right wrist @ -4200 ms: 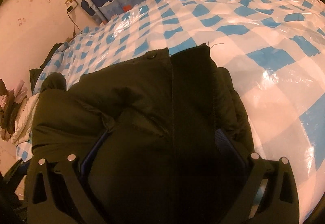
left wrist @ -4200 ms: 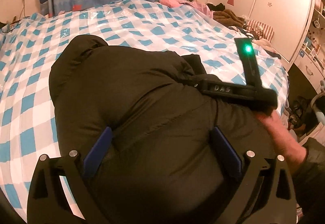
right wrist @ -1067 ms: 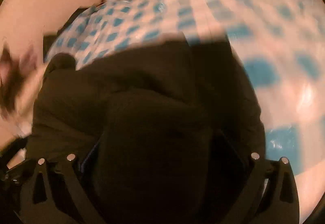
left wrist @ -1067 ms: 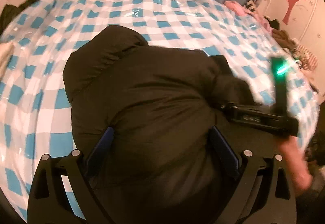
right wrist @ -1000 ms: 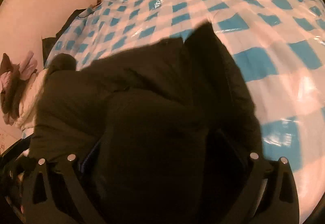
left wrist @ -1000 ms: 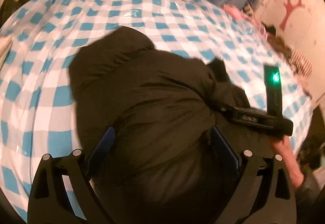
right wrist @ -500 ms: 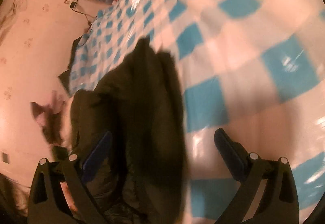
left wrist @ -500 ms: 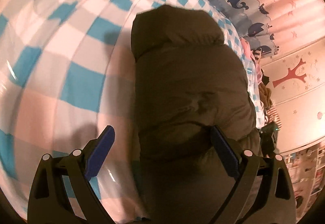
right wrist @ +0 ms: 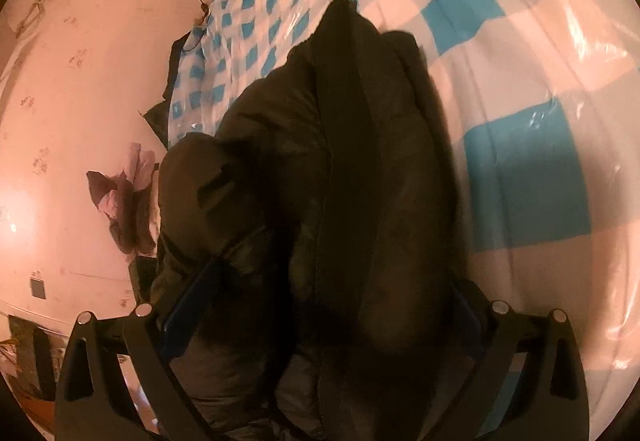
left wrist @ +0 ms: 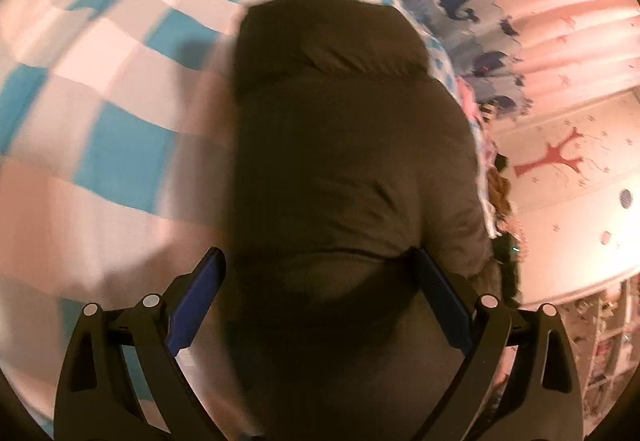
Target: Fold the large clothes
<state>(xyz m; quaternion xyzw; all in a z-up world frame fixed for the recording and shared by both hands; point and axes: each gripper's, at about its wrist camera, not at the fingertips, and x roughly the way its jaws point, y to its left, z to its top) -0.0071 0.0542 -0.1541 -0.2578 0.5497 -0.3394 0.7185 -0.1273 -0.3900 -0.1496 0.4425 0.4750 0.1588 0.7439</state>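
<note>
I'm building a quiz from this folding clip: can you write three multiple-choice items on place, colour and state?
1. Where is the dark jacket?
A. on a wooden floor
B. on the checked bed cover
C. on a hanger

2. What colours are the cover's squares?
A. blue and white
B. red and black
C. green and yellow

3. How does the left gripper stand?
A. jaws wide, jacket bulk between them
B. shut on a sock
C. out of view

Answers: 1 B, the cover surrounds it; 2 A, squares show plainly; 3 A, both blue pads flank the fabric.

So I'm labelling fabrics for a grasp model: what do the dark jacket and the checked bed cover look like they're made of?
Jacket: apparently padded synthetic shell, matte; it bulges in puffy quilted sections. Bed cover: probably plastic sheeting, glossy; bright glare streaks and crinkles.
</note>
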